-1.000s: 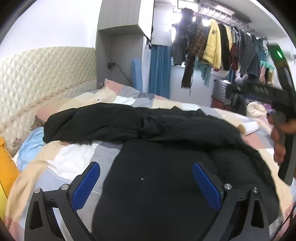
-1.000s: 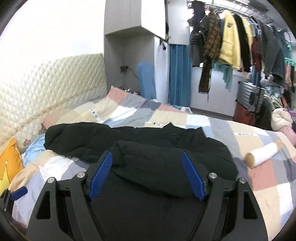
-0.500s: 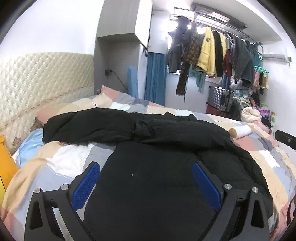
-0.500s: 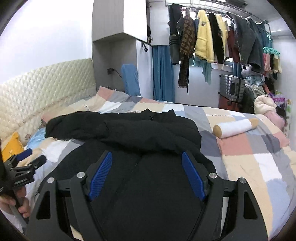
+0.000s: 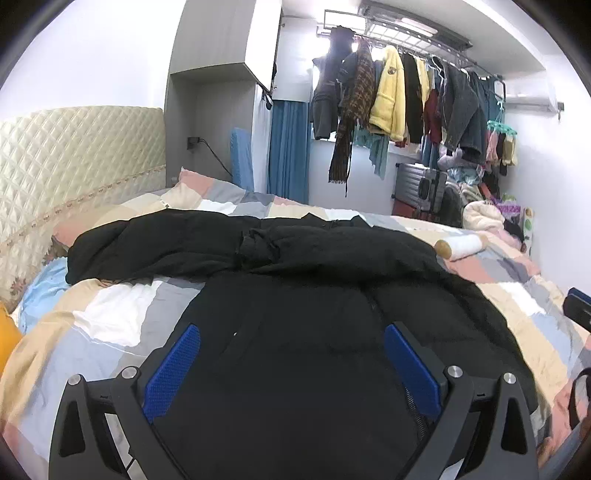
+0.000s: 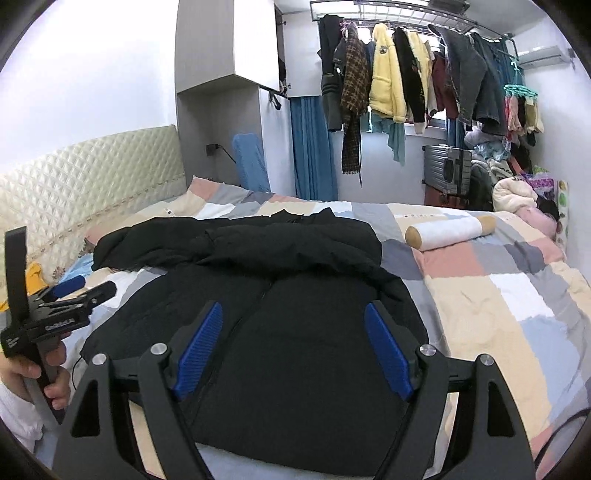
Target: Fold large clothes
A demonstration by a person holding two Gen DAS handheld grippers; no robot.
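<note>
Setting: home bedroom. Bed (image 6: 480, 295) with patchwork quilt in pastel blocks; cream quilted headboard (image 6: 92, 177) along its left edge; ceiling-hung clothes rail (image 6: 406, 22) crowded with jackets; blue curtain (image 6: 314, 147); grey suitcase (image 6: 447, 170) beyond the far edge; wall air conditioner (image 6: 543, 55).
</note>
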